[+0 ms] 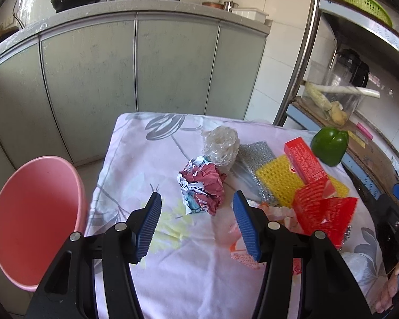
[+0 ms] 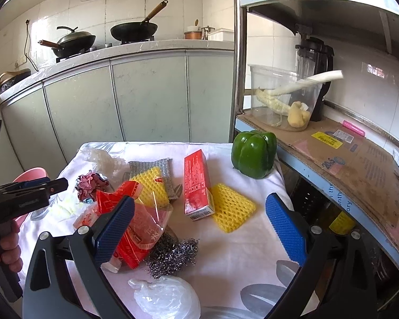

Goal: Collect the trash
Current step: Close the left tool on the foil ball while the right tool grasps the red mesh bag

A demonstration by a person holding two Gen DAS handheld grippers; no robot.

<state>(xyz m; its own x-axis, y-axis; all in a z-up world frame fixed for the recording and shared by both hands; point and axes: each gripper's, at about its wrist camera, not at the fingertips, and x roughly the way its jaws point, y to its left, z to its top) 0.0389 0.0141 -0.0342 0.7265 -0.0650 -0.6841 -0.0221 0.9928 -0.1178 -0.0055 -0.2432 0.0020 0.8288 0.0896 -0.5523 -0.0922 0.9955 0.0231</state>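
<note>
The left gripper (image 1: 196,212) hangs with its 2 blue fingers (image 1: 150,226) spread wide and nothing between them. Straight ahead of the gap, just beyond the fingertips, lies a crumpled maroon-and-white paper ball (image 1: 202,186) on the floral cloth (image 1: 173,279). Behind it, farther along the same line, stands a wad of clear plastic wrap (image 1: 222,143). Off to the outer side of the left finger, well apart from the trash, sits the pink bin (image 1: 34,218), open and empty as far as can be seen.

The right gripper (image 2: 199,212) is likewise released, its fingers wide apart and holding nothing. Its left finger overlaps a red plastic wrapper (image 2: 135,228) in the picture; contact cannot be told. Between the fingers and ahead lie a red carton (image 2: 198,183), yellow foam netting (image 2: 231,210) and a green pepper (image 2: 254,152) farther off. Near the finger bases lie a steel scourer (image 2: 173,252) and a clear bag (image 2: 167,297).

Judged from this, the step in hand is the approach to the 1st pickup, most likely the paper ball. The next move calls for pushing the left fingers forward to either side of the ball, lowering to the cloth, closing gently on the light paper without pinching the cloth, then swinging outward to the bin.
</note>
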